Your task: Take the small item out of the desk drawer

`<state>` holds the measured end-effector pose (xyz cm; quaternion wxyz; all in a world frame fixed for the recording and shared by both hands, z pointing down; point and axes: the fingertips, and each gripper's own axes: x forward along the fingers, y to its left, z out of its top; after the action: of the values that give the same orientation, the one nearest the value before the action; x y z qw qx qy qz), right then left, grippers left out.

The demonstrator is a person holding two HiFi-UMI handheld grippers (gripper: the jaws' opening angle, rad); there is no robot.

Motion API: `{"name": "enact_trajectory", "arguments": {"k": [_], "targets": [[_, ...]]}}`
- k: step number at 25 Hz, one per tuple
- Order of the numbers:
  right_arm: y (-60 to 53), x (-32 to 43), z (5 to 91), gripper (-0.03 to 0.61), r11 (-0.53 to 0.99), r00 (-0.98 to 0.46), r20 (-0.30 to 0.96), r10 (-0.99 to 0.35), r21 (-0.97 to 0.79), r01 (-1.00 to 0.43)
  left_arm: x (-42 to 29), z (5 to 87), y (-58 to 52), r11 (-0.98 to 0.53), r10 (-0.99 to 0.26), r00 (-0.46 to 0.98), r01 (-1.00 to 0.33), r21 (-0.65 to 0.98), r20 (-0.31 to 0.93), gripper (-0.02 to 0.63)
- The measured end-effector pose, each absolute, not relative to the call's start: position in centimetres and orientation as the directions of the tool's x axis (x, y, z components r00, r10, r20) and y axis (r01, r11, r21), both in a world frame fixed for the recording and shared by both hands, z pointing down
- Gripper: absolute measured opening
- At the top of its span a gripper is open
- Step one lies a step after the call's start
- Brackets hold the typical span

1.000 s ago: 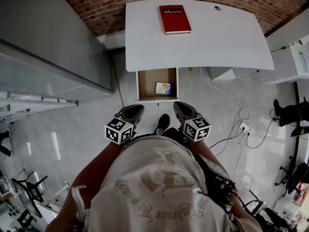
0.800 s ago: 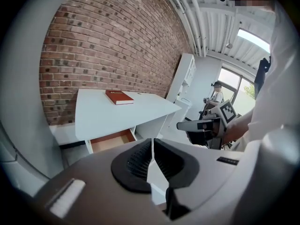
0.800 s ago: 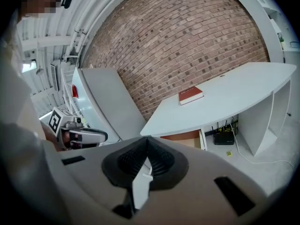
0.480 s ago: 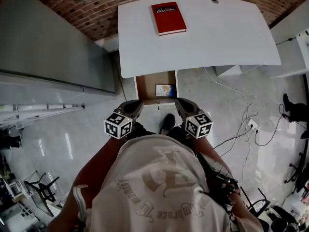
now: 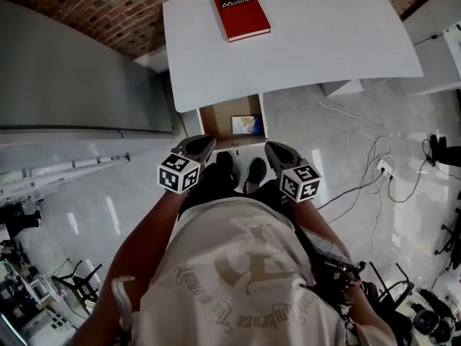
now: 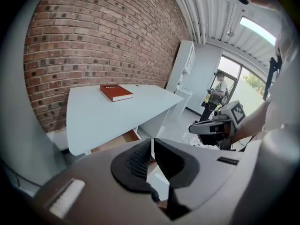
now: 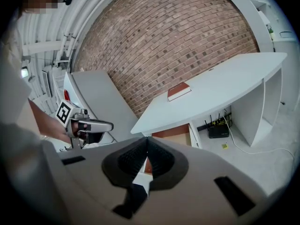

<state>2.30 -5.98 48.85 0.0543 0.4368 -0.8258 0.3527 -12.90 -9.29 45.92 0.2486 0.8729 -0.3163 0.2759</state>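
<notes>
A white desk (image 5: 324, 42) carries a red book (image 5: 241, 14). Beneath it a wooden drawer (image 5: 216, 121) stands pulled out, with a small printed item (image 5: 246, 125) lying at its right side. My left gripper (image 5: 204, 144) hovers just short of the drawer's front left corner, jaws shut and empty. My right gripper (image 5: 271, 148) hangs by the front right corner, also shut with nothing in it. In the left gripper view the closed pads (image 6: 140, 161) point at the desk (image 6: 103, 116). The right gripper view shows the drawer (image 7: 176, 137) past its shut pads (image 7: 159, 156).
A grey cabinet (image 5: 72, 71) stands left of the desk, a white unit (image 5: 439, 56) to the right. Cables and a power strip (image 5: 384, 168) lie on the tiled floor at right. My feet (image 5: 245, 175) stand just before the drawer. A brick wall (image 5: 108, 6) runs behind the desk.
Both grippers have moved forward and a little down, closing on the drawer's front edge. The head view has tipped, so the desk sits higher in frame. Both jaws stayed shut.
</notes>
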Motion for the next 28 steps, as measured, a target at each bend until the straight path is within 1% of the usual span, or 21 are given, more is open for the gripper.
{"name": "enact_trajectory", "arguments": {"k": [13,19,20,22,26,28], "targets": [[-6.2,3.7,50.4,0.005,0.271,-0.538,0.436,-0.721,-0.538,-0.798,-11.0,50.6,-10.2,-0.775,-0.259,0.64,-0.585,0.239,0.724,0.02],[-5.9,5.4,51.3,0.004,0.227,-0.508,0.461,-0.728,-0.536,-0.813,-9.0,53.0,-10.7,-0.792,-0.192,0.633,-0.552,0.263,0.75,0.023],[-5.9,5.5,51.3,0.005,0.226,-0.506,0.461,-0.729,-0.536,-0.813,-8.7,53.4,-10.8,-0.795,-0.186,0.627,-0.548,0.259,0.756,0.03],[-5.8,5.8,51.4,0.005,0.224,-0.504,0.461,-0.731,-0.535,-0.814,-8.3,54.2,-11.0,-0.802,-0.175,0.614,-0.543,0.25,0.77,0.097],[-5.0,6.0,52.0,0.005,0.199,-0.49,0.464,-0.738,-0.544,-0.815,-7.6,56.0,-11.0,-0.82,-0.144,0.584,-0.522,0.233,0.799,0.156],[-4.7,6.2,52.5,0.005,0.187,-0.485,0.467,-0.74,-0.55,-0.814,-7.1,56.7,-11.1,-0.824,-0.138,0.575,-0.519,0.228,0.807,0.195]]}}
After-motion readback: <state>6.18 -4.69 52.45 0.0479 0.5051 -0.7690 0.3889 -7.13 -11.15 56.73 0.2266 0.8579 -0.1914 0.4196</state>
